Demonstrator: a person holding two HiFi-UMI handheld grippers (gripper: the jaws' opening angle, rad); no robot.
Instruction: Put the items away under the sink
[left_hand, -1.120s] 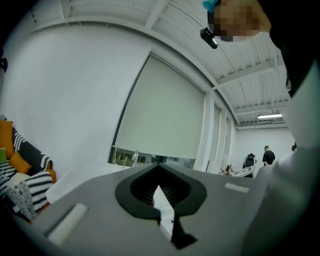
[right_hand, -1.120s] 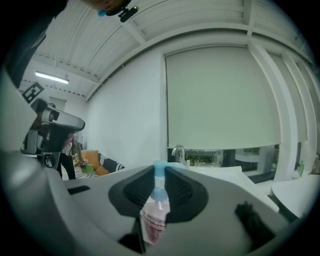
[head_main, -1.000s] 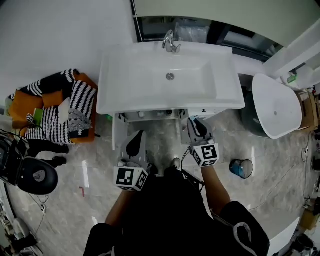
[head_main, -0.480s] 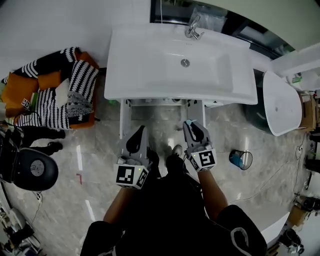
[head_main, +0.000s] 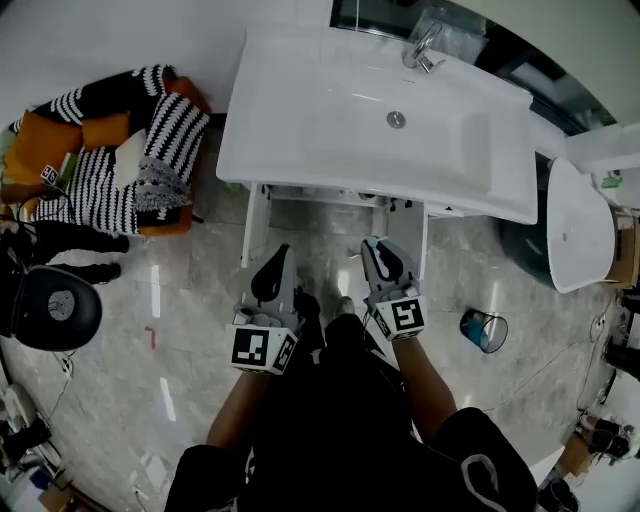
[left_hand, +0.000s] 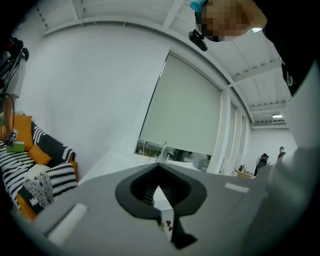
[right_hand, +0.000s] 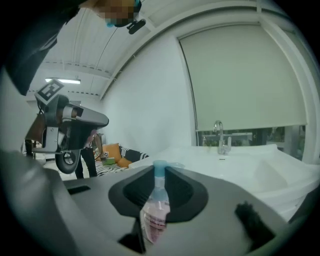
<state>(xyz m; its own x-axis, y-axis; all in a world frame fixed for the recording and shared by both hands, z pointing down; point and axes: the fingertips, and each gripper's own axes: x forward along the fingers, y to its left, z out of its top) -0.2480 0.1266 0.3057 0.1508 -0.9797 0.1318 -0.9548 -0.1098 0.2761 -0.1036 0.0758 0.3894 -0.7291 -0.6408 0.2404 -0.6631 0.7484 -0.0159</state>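
White sink (head_main: 290, 130) and cupboard (head_main: 254, 228) wait ahead, so the right gripper (head_main: 377, 248) squeezes its fingers (right_hand: 181, 192) on a little bottle (right_hand: 155, 212) to carry there; the left gripper (left_hand: 158, 166) has its fingers together.

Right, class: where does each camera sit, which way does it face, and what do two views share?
Head view: on the person's head, facing steeply down at the sink; forearms, left hand-held gripper and right hand-held gripper show.
Left gripper view: on its hand-held gripper, facing sink and blind; its jaws and dark clothing show.
Right gripper view: likewise, facing the faucet; its jaws grip a bottle, left hand-held gripper beside.
All three share the sink.
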